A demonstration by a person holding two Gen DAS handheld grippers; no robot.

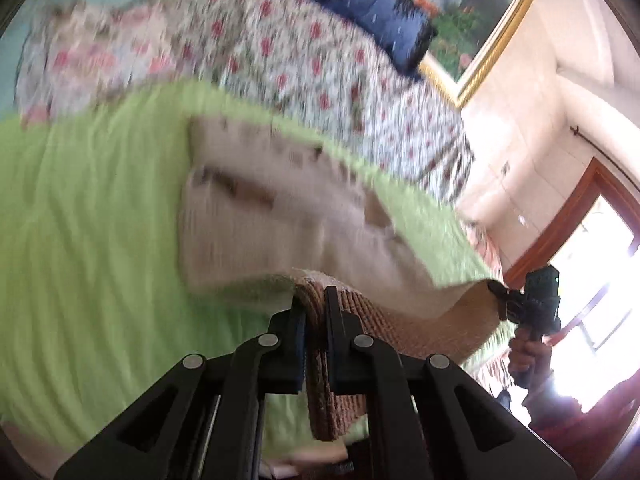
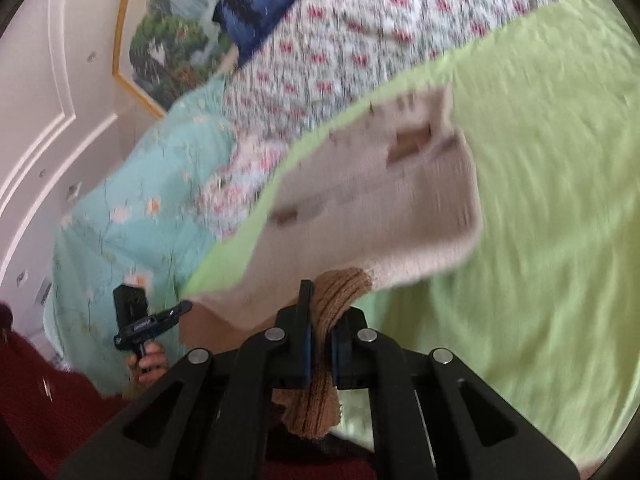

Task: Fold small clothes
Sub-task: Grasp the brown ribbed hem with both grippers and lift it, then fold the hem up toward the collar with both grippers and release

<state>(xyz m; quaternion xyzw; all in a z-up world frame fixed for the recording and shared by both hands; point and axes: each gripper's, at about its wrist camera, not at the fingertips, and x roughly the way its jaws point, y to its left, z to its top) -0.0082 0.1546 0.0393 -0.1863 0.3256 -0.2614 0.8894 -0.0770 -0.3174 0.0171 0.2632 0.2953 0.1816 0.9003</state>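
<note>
Now | left gripper (image 1: pixel 314 304), right gripper (image 2: pixel 320 312) pinch sweater (image 1: pixel 280 216) | above green sheet (image 1: pixel 92 220)

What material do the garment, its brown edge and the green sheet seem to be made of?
Garment: beige knit, probably wool or acrylic; a fine ribbed texture shows, soft and matte, though blurred. Brown edge: coarser rib knit, with clear vertical ridges between the gripper fingers. Green sheet: thin woven cloth, perhaps cotton; matte, with soft wrinkles.

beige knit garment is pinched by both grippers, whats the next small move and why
Probably carry both ends forward and lower them onto the far half. The left gripper and right gripper each clamp a brown ribbed hem of the beige knit garment, lifted above the green sheet.
</note>
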